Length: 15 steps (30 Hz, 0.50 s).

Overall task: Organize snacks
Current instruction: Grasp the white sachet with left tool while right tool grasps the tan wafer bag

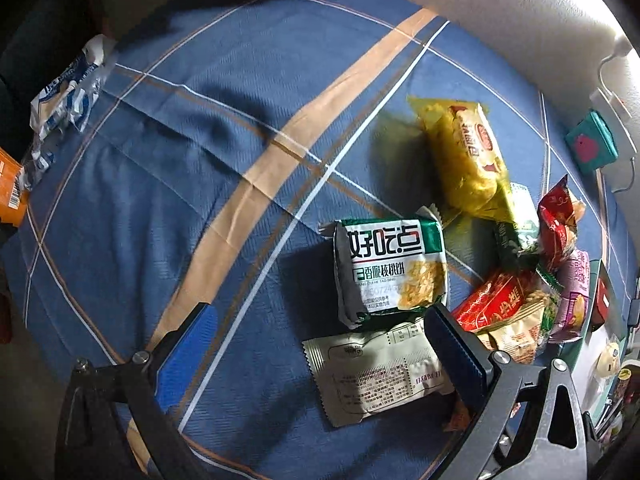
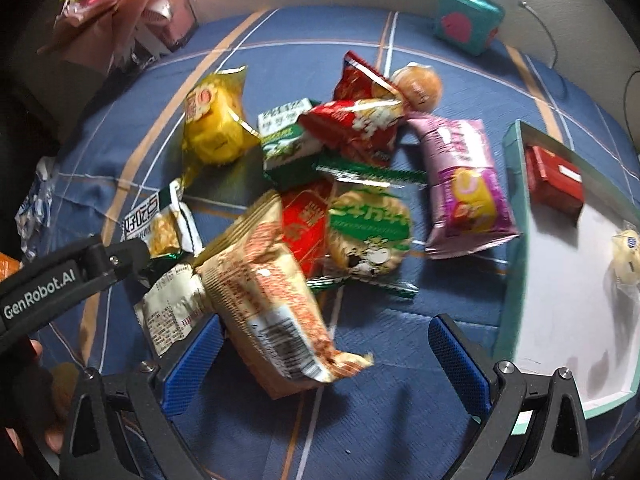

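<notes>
My left gripper (image 1: 320,344) hangs open over the blue checked cloth (image 1: 160,200). A grey-white packet (image 1: 376,372) lies face down between its fingers, against the right one. Just beyond is a green-and-white biscuit packet (image 1: 392,268), with a yellow packet (image 1: 464,152) farther off. My right gripper (image 2: 326,360) is also open. A beige-orange packet (image 2: 268,300) lies tilted between its fingers, close to the left pad (image 2: 192,360). Behind it are piled a round green cracker pack (image 2: 368,232), red packets (image 2: 360,120) and a purple packet (image 2: 468,188).
A teal-rimmed white tray (image 2: 516,184) at the right holds a red box (image 2: 554,178) and a pale wrapped snack (image 2: 628,252). A teal box (image 2: 468,20) and a pink bouquet (image 2: 112,0) stand at the back. A crumpled blue-white wrapper (image 1: 64,108) and an orange box (image 1: 12,188) lie at the left edge.
</notes>
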Available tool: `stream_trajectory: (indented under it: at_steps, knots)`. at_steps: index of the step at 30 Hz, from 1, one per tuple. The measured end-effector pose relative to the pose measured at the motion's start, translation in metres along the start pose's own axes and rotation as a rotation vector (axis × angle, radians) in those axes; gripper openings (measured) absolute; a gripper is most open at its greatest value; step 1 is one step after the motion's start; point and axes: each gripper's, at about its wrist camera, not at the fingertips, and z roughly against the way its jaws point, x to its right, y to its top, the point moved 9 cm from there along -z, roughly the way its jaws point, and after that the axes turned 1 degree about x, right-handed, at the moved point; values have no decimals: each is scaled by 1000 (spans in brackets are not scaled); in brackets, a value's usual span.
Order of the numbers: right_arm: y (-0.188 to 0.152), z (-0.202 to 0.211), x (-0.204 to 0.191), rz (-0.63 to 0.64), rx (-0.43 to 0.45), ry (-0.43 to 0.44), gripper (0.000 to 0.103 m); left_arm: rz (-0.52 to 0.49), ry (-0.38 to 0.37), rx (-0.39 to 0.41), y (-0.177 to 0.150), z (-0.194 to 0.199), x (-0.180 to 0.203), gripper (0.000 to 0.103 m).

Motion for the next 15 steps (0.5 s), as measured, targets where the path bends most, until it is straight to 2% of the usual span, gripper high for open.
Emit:
stream_trajectory:
  at_steps: [4, 9, 11, 13, 15]
  knots:
    - [-2, -8, -10, 36, -4, -9, 102, -7, 5, -17, -3, -7, 2, 103]
    - [-5, -12, -10, 14, -5, 8, 86, -9, 5, -32, -4, -14, -1, 103]
    - [-9, -9, -3, -11, 1, 18, 76, -6, 3, -29, -6, -12, -1, 103]
    - [-10, -7, 4, -28, 1, 26, 70, -9, -1, -25, -5, -15, 1, 103]
    - [-14, -6, 11, -51, -8, 45, 68, -15, -1, -21, -8, -12, 2, 103]
